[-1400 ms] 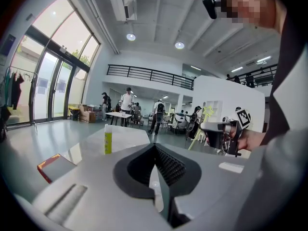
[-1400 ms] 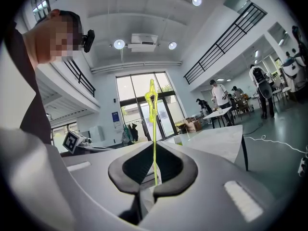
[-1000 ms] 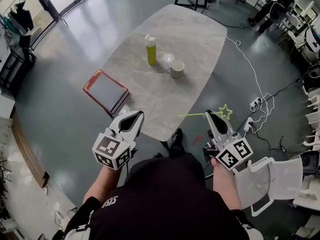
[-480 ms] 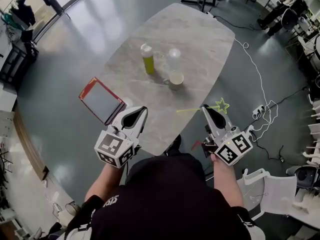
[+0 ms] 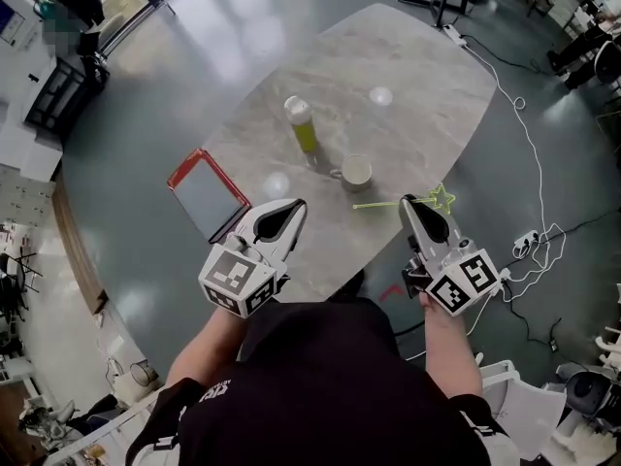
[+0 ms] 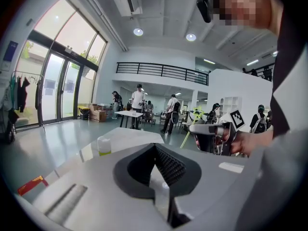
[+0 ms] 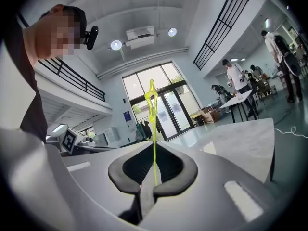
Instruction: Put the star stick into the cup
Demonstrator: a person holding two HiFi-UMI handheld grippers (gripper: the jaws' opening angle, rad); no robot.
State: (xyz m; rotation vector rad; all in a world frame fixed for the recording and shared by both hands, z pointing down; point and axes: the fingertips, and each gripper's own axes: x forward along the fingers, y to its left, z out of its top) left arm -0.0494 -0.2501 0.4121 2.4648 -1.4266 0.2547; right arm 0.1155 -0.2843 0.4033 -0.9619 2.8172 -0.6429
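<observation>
The white cup (image 5: pixel 356 172) stands upright on the marble table (image 5: pixel 417 85), next to a yellow-green bottle (image 5: pixel 303 124). My right gripper (image 5: pixel 415 205) is shut on the thin yellow-green star stick (image 5: pixel 383 204), which lies level just right of and below the cup, star end (image 5: pixel 443 197) to the right past the table edge. In the right gripper view the stick (image 7: pixel 154 129) rises from the shut right gripper (image 7: pixel 154 179). My left gripper (image 5: pixel 289 210) hovers over the table's near edge, shut and empty; the left gripper view shows its pads (image 6: pixel 167 166) together.
A red-framed tablet (image 5: pixel 207 192) overhangs the table's left edge. White cables (image 5: pixel 529 163) trail across the grey floor to the right. Chairs and desks stand at the far right. The bottle (image 6: pixel 104 146) and my right gripper (image 6: pixel 211 136) show in the left gripper view.
Both grippers have come forward over the table's near edge. The star stick has moved left with the right gripper and now lies close to the cup. The grip is unchanged.
</observation>
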